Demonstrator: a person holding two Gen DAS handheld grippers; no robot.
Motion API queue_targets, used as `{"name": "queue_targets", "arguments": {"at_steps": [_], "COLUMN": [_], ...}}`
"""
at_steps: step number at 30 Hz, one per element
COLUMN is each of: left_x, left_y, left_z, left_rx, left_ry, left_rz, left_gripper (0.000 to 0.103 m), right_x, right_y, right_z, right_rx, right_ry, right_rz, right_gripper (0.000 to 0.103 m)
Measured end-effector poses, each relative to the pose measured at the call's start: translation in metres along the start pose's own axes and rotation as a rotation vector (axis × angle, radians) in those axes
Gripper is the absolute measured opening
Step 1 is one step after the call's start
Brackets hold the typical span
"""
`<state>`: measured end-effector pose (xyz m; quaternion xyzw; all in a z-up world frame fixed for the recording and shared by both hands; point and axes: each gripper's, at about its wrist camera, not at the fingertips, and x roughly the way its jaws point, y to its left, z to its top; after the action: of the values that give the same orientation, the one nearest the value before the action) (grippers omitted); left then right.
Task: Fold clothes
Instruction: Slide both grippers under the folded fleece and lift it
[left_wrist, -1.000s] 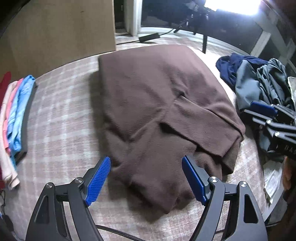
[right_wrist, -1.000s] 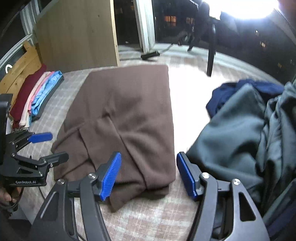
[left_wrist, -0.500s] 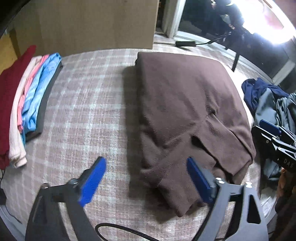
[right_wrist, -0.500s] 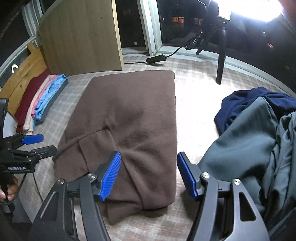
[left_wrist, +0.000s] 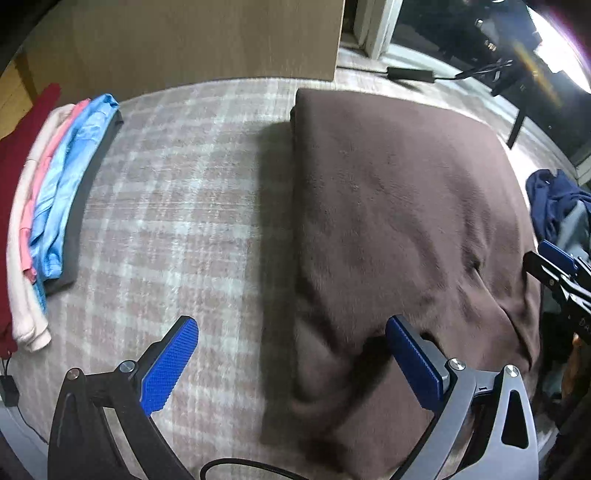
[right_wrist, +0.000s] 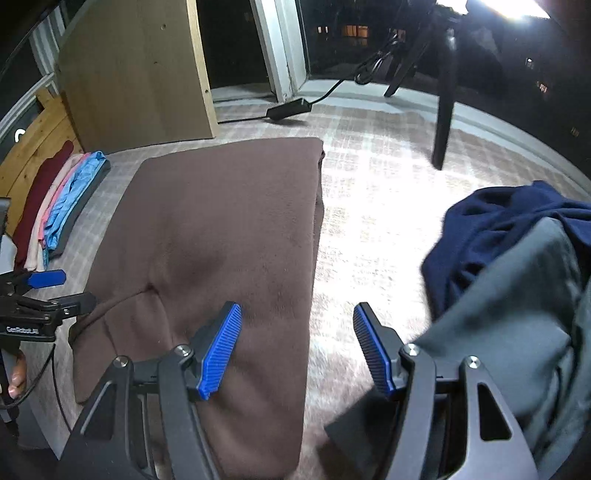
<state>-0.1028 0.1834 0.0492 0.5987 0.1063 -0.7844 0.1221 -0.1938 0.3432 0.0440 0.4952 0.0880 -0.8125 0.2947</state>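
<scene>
Tools both released: left tool (left_wrist: 291, 363) straddles brown blanket (left_wrist: 399, 221) left edge, right tool (right_wrist: 297, 349) its right edge; bare plaid bed (left_wrist: 177, 206) alongside.

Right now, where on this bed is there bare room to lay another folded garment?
Two bare strips: between the folded stack and the brown garment, and between the brown garment and the unfolded pile. The pile's side is crowded.
</scene>
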Motion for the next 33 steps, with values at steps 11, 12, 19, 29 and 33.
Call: {"name": "queue_targets", "arguments": {"at_steps": [11, 12, 19, 29, 33], "left_x": [0.005, 0.006, 0.022, 0.034, 0.034], "left_y": [-0.009, -0.009, -0.016, -0.024, -0.030], "left_z": [0.023, 0.028, 0.038, 0.033, 0.032], "left_rx": [-0.004, -0.005, -0.006, -0.005, -0.011], "left_ry": [-0.035, -0.037, -0.018, -0.045, -0.070], "left_rz": [-0.003, -0.009, -0.062, -0.142, -0.138], "left_gripper": [0.102, 0.102, 0.102, 0.102, 0.101], "right_x": [0.013, 0.014, 0.024, 0.030, 0.033], "right_y": [0.001, 0.000, -0.009, -0.013, -0.003], "right_z": [0.013, 0.014, 0.014, 0.006, 0.006], "right_rx": [-0.001, 0.001, 0.037, 0.029, -0.009], "right_ry": [0.000, 0.003, 0.009, -0.043, -0.043], "right_rz": [0.025, 0.030, 0.091, 0.211, 0.264], "right_gripper": [0.067, 0.068, 0.071, 0.073, 0.073]}}
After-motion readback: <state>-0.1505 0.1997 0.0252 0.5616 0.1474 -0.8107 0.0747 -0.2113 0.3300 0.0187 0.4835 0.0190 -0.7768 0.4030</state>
